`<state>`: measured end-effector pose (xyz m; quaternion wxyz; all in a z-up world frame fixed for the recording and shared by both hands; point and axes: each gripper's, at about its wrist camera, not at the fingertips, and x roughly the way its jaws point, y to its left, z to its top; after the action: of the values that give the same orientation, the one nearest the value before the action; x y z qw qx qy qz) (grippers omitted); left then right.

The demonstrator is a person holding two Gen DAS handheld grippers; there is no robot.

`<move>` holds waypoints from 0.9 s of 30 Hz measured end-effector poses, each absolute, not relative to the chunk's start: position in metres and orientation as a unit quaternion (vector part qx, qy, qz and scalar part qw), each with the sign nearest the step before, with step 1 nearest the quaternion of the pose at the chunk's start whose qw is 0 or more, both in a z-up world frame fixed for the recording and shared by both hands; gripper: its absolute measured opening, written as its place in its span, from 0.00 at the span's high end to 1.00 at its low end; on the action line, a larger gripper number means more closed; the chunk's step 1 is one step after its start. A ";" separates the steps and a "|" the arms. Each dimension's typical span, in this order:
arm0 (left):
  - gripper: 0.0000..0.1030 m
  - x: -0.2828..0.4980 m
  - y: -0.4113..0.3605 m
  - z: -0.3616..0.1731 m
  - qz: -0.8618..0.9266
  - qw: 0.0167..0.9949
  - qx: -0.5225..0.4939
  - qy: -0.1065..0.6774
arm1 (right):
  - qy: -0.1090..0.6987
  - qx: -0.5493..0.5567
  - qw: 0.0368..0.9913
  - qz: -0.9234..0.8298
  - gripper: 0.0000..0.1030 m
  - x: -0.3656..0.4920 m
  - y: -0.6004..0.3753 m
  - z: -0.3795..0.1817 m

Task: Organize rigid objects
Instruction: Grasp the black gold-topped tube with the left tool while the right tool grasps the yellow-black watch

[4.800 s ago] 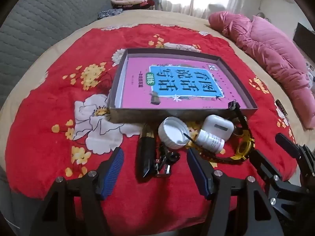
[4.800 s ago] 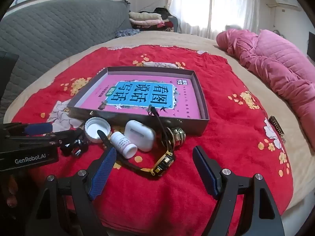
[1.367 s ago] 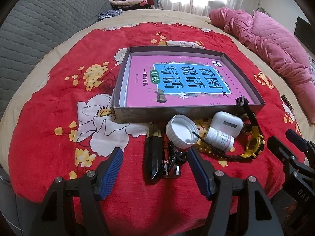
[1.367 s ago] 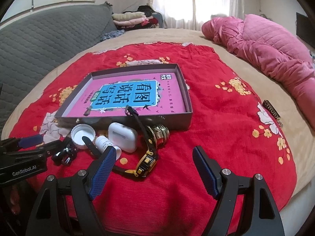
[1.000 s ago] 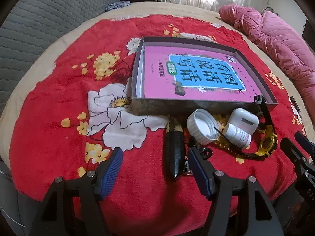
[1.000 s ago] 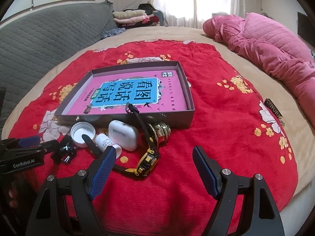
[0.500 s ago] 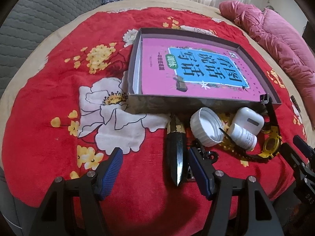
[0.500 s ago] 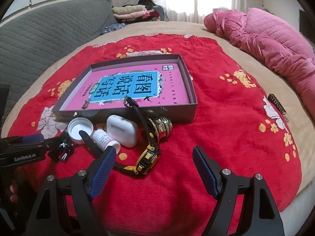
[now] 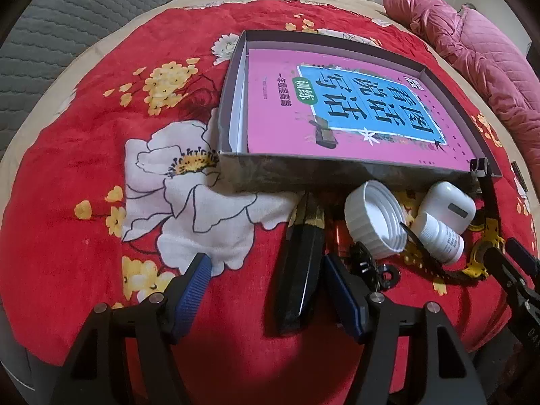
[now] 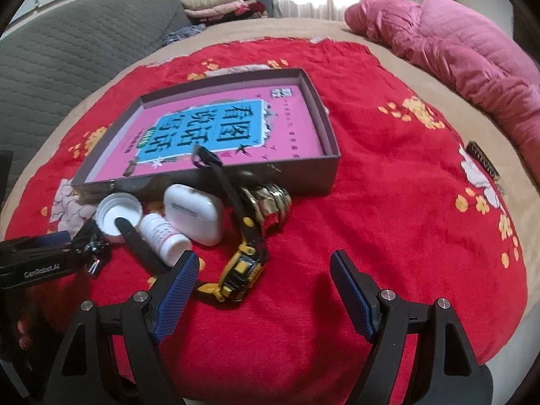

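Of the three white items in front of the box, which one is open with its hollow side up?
The white screw cap, leftmost of the three in the left wrist view. Its threaded interior faces up. The earbud case is shut, and the small pill bottle lies on its side.

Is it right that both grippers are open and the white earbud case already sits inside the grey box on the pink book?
Not quite. Both the left gripper and the right gripper are open, but the white earbud case lies on the red cloth outside the grey box, against its near wall, as the right wrist view shows. Only the pink book is inside.
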<state>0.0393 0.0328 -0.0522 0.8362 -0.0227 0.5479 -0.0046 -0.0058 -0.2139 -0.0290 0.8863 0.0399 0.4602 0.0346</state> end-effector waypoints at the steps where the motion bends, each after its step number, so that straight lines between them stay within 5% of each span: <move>1: 0.34 0.040 0.033 -0.053 -0.005 0.836 -0.022 0.548 | 0.459 0.044 0.887 0.033 0.22 -0.006 -0.215 -0.029; 4: 0.36 0.043 0.032 -0.052 -0.006 0.840 -0.021 0.543 | 0.460 0.055 0.886 0.032 0.22 -0.004 -0.217 -0.031; 9: 0.45 0.049 0.031 -0.051 -0.010 0.845 -0.022 0.534 | 0.475 0.045 0.877 0.049 0.47 -0.001 -0.206 -0.036; 17: 0.56 0.055 0.028 -0.051 -0.022 0.851 -0.019 0.524 | 0.491 0.039 0.869 0.052 0.66 0.003 -0.198 -0.045; 25: 0.70 0.060 0.024 -0.054 -0.042 0.854 -0.013 0.518 | 0.490 0.042 0.869 0.051 0.69 0.003 -0.198 -0.046; 27: 0.74 0.061 0.023 -0.054 -0.048 0.855 -0.012 0.517 | 0.486 0.044 0.871 0.050 0.77 0.002 -0.200 -0.044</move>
<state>0.0608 0.0233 -0.0540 0.8545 -0.0116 0.5170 -0.0479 0.0025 -0.1997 -0.0435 0.8712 0.0441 0.4865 0.0500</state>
